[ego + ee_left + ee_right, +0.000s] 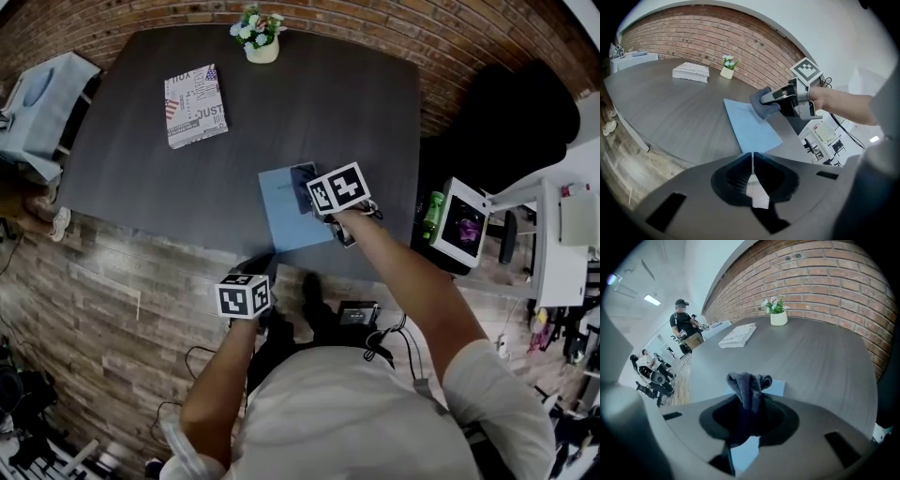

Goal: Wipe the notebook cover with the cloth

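Dark counter (141, 159) — right gripper (749, 405) fingers clamp cloth (747, 383); left gripper (753, 158) fingers together, idle — unpinned notebook (281, 223) may slide off near edge.

Open table (356, 122) surrounds the notebook (281, 220); book (195, 105) and flower pot (261, 47) stand well apart.

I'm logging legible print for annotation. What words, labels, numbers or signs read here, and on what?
"JUST": on the printed cover of the book lying at the table's far left.
"HUX", roughly: near that cover's top edge, and I'm unsure of the reading. The rest of its print is too small.
Blue notebook: no print shows.
Cubes on the left gripper and right gripper: square patterns only, no letters.
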`<control>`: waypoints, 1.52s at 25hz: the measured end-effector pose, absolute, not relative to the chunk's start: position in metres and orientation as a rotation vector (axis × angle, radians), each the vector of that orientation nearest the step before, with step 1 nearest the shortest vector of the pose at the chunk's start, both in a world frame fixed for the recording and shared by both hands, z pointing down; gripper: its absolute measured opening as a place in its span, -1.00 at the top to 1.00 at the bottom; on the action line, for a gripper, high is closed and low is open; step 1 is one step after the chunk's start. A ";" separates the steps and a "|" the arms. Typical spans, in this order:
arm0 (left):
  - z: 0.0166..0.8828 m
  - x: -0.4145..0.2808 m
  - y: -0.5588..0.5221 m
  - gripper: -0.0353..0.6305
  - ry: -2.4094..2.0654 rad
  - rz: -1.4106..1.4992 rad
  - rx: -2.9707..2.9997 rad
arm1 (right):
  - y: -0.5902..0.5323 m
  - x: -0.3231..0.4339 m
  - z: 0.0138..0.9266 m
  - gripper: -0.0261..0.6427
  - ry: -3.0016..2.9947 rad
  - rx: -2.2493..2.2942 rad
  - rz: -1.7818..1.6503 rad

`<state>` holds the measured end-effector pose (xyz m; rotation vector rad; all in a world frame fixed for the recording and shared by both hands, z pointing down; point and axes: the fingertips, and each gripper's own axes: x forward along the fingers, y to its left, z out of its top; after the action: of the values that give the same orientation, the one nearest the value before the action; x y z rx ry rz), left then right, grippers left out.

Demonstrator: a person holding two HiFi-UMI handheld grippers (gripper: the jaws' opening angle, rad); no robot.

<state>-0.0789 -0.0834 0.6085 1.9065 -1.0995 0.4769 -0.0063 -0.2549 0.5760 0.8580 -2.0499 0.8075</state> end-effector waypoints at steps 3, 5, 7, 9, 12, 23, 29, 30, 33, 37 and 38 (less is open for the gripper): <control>0.609 -0.085 -0.079 0.83 -1.112 0.471 1.894 | -0.245 -0.031 0.581 0.59 -2.065 0.801 0.810; 0.610 -0.089 -0.075 0.83 -1.120 0.466 1.884 | -0.239 -0.044 0.584 0.59 -2.072 0.766 0.803; 0.611 -0.093 -0.072 0.83 -1.126 0.462 1.874 | -0.235 -0.056 0.588 0.59 -2.075 0.736 0.798; 0.611 -0.097 -0.070 0.83 -1.132 0.458 1.866 | -0.230 -0.067 0.591 0.59 -2.075 0.709 0.799; 0.611 -0.100 -0.068 0.82 -1.135 0.448 1.861 | -0.222 -0.084 0.595 0.59 -2.082 0.669 0.818; 0.620 -0.082 -0.072 0.82 -1.065 0.448 1.876 | -0.206 -0.103 0.619 0.59 -2.075 0.614 0.911; 0.631 -0.071 -0.072 0.82 -1.038 0.470 1.857 | -0.206 -0.096 0.616 0.59 -2.080 0.601 0.907; 0.632 -0.071 -0.072 0.82 -1.037 0.473 1.854 | -0.207 -0.094 0.616 0.58 -2.082 0.600 0.908; 0.636 -0.070 -0.072 0.82 -1.036 0.479 1.841 | -0.207 -0.085 0.616 0.58 -2.080 0.600 0.915; 0.638 -0.068 -0.071 0.82 -1.032 0.474 1.832 | -0.209 -0.070 0.619 0.58 -2.069 0.616 0.920; 0.638 -0.067 -0.071 0.82 -1.032 0.472 1.832 | -0.210 -0.067 0.619 0.58 -2.066 0.622 0.920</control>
<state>-0.0668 -0.0710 0.6379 1.8319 -1.0316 0.4722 -0.0665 -0.2104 0.6191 0.6218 -2.0660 0.9197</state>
